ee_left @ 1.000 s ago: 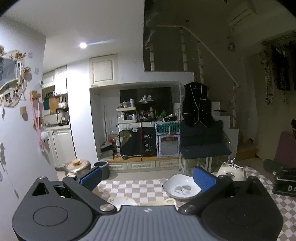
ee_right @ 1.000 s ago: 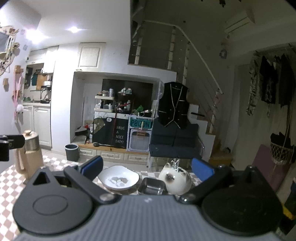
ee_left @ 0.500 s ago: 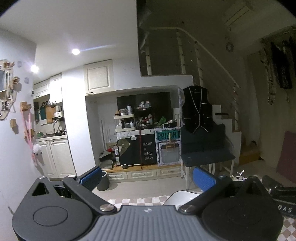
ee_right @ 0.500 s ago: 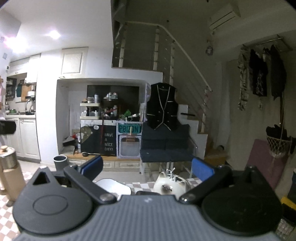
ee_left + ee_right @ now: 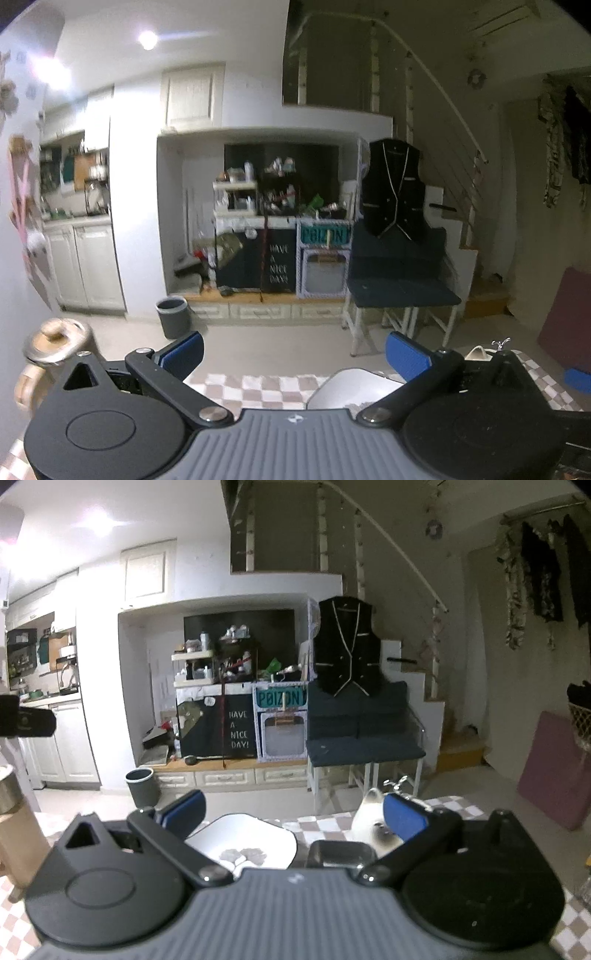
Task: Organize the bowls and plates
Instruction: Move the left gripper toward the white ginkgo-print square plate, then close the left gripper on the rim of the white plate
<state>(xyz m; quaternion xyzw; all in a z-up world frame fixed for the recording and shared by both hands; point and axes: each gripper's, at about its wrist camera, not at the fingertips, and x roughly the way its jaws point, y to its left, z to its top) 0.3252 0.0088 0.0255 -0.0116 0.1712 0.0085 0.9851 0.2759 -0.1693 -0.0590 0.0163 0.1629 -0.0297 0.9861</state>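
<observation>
My left tool (image 5: 294, 355) is released, its blue pads spread wide and grasping nothing. My right tool (image 5: 294, 814) is likewise spread and empty. Through the right view, a white bowl (image 5: 248, 843) with a grey leaf print rests on the checkered surface (image 5: 317, 825) at 6 o'clock, between the pads. A small metal tray (image 5: 340, 853) sits just beside it at 3 o'clock, with a cat-shaped pot (image 5: 371, 829) behind.
</observation>
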